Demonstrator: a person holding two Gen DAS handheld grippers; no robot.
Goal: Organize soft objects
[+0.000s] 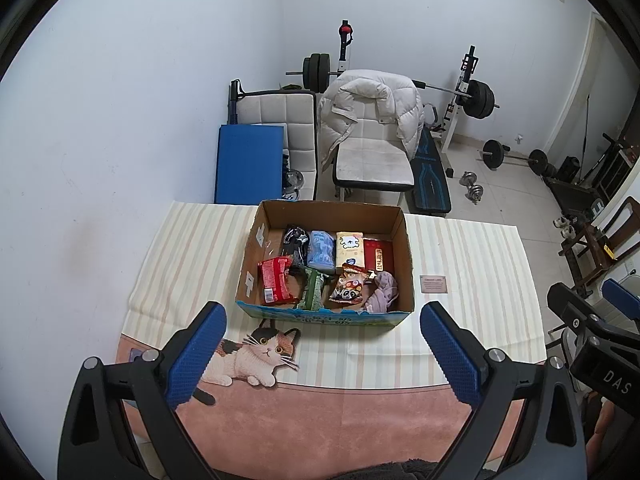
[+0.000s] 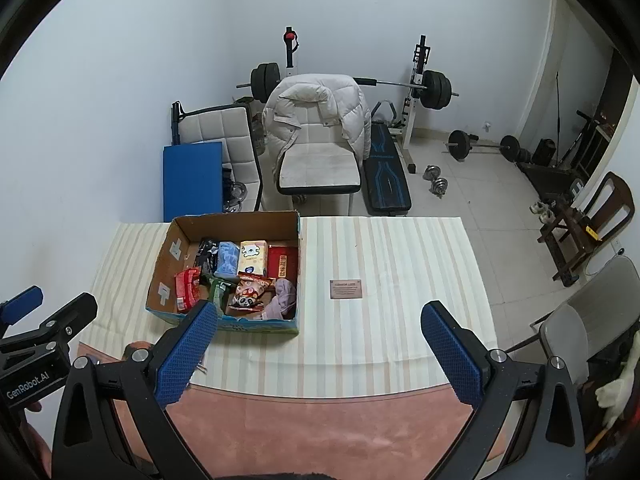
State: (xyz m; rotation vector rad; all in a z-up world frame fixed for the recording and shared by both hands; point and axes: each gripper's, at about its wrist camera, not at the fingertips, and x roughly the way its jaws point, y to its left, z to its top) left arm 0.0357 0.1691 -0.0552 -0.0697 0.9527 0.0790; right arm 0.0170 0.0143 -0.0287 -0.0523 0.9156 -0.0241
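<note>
An open cardboard box (image 1: 256, 252) (image 2: 160, 268) stands on the table's striped cloth. It holds several soft packs: a red pack (image 1: 275, 279), a green pack (image 1: 311, 290), a blue tissue pack (image 1: 322, 250), a yellow tissue pack (image 1: 349, 249), a panda snack bag (image 1: 350, 286) and a lilac cloth (image 1: 382, 292) (image 2: 282, 300). My left gripper (image 1: 322, 354) is open and empty, held above the table in front of the box. My right gripper (image 2: 320, 354) is open and empty, in front of the box and to its right.
A small card (image 1: 434, 283) (image 2: 346, 289) lies on the cloth right of the box. A cat picture (image 1: 256, 354) is printed on the cloth. Behind the table stand white chairs (image 1: 372, 156) with a padded jacket, a blue mat (image 1: 248, 164) and a weight bench with barbells.
</note>
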